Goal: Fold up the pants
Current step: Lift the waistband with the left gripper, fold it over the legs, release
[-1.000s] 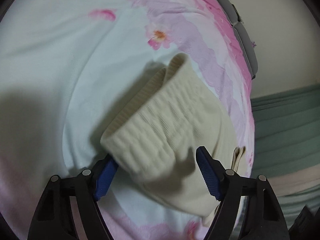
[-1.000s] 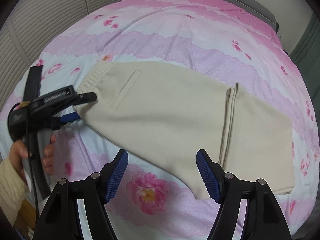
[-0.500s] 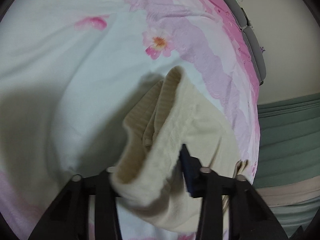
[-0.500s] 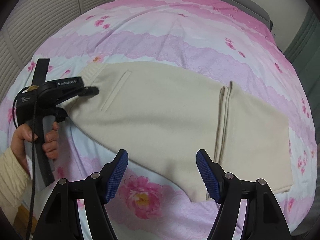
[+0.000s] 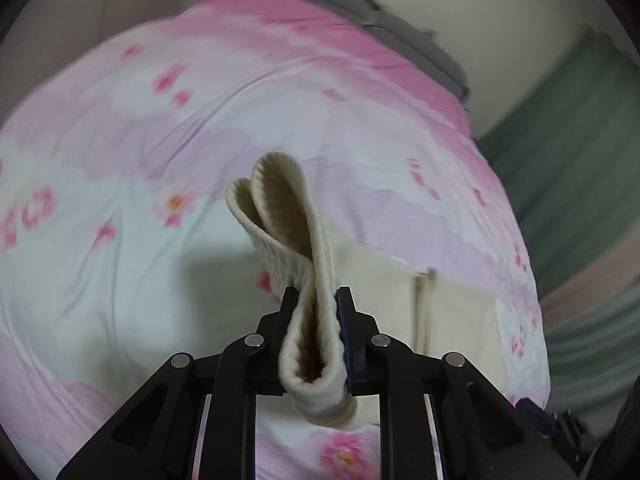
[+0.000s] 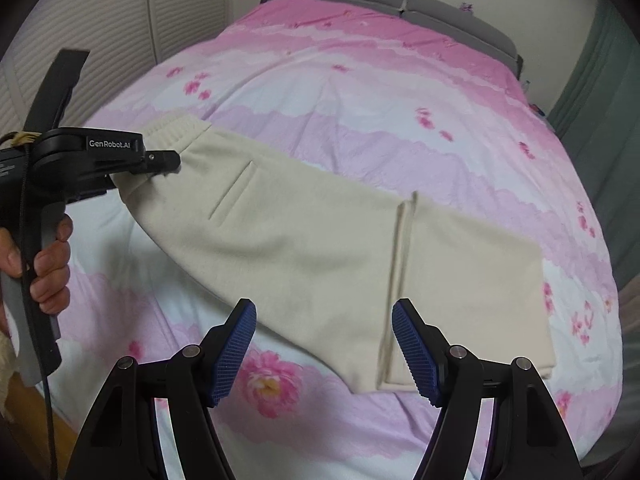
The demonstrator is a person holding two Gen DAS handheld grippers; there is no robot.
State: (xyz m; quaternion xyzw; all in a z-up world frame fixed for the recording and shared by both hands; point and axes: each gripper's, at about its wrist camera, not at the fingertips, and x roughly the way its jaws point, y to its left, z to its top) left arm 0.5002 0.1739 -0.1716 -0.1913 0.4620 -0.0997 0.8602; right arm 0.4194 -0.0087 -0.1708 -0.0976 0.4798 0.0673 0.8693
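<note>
Left claw (image 5: 316,300) clamped on waistband; right claw (image 6: 324,344) spread, empty.
Left wrist: ribbed waistband (image 5: 288,216) of soft cream knit pants bunches, limp; grip hems.
Right wrist: cream knit pants (image 6: 320,240) lie on pink floral bed (image 6: 360,92).

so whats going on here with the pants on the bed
A person is folding cream pants on a pink floral bedspread, a handheld gripper in each hand. The left gripper is shut on the ribbed waistband, lifting that end off the bed. The right gripper is open above the near edge, holding nothing. The leg end is already folded over.
</note>
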